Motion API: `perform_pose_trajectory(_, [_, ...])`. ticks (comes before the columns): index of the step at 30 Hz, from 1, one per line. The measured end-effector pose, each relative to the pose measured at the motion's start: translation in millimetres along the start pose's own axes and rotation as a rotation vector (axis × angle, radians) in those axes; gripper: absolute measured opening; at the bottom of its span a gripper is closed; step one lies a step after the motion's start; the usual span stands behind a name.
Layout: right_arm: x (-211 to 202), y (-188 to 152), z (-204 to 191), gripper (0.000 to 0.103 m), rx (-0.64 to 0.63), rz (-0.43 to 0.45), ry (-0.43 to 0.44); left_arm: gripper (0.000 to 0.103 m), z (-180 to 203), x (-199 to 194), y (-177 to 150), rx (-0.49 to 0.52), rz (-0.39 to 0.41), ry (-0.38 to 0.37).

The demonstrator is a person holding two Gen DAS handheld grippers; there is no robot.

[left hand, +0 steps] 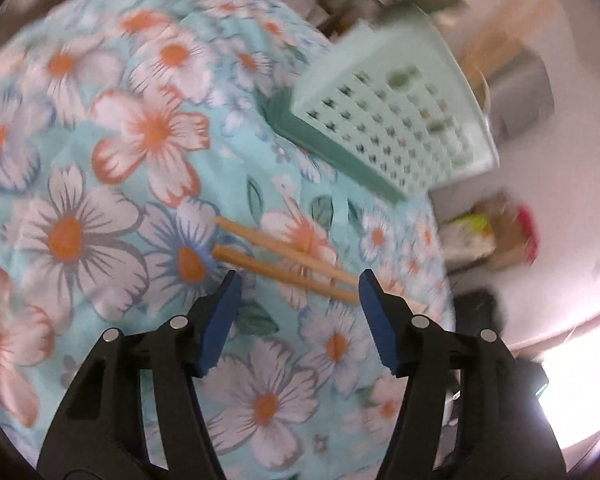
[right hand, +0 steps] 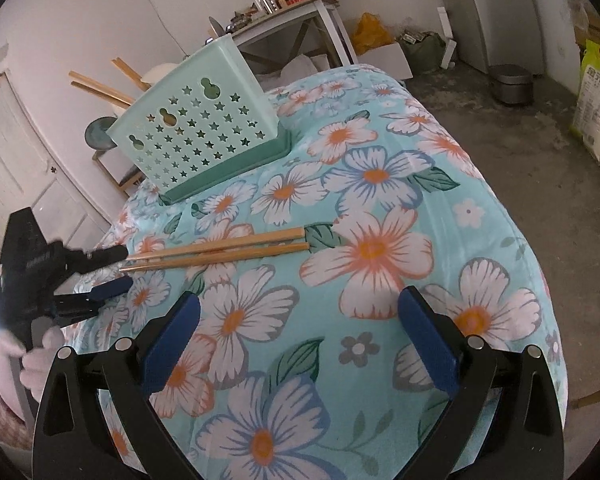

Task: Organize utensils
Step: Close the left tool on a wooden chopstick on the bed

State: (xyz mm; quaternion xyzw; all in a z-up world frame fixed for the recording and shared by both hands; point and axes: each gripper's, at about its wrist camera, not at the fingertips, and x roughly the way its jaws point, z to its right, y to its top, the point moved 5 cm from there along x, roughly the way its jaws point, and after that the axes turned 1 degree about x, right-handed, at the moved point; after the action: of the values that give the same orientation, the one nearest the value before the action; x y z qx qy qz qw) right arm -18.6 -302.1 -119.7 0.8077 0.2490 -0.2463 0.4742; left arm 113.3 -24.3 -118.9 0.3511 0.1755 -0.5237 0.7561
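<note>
Left wrist view, blurred w/ motion. Left gripper point(left hand: 298, 282) at bottom, black arms, blue fingers point(left hand: 220, 324) standing apart, nothing pressed btwn them. Just ahead of the tips, two wooden chopsticks point(left hand: 284, 258) lie side by side on a flowered cloth point(left hand: 112, 200), light blue w/ white, orange and blue blossoms; their far ends point up-left, near ends run toward the right finger, one end just beside its tip; contact can't be told. Beyond them, upper right, a mint-green basket point(left hand: 396, 120) w/ star-shaped holes sits on the cloth by its edge, darker green base toward the chopsticks. Right of the cloth: pale floor point(left hand: 572, 248), clutter too blurred to name.
</note>
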Motion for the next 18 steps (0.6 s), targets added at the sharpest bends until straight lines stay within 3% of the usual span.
perform_pose_trajectory(2, [0.2, -0.1, 0.2, 0.097, 0.002, 0.004, 0.005, 0.056, -6.7, -0.4, 3.9, -0.082, 0.011, -0.037])
perform_pose_trajectory(5, [-0.5, -0.1, 1.4, 0.097, 0.010, 0.011, 0.015, 0.046, -12.3, 0.1, 5.9, -0.148, 0.032, -0.031])
perform_pose_trajectory(11, [-0.5, 0.1, 1.3, 0.097, 0.009, 0.013, 0.015, 0.020, -21.2, -1.0, 3.4, -0.177, 0.063, 0.001])
perform_pose_trajectory(18, [0.1, -0.1, 1.6, 0.097, 0.003, 0.009, -0.001, 0.017, -30.6, -15.6, 1.4, -0.201, 0.068, -0.023])
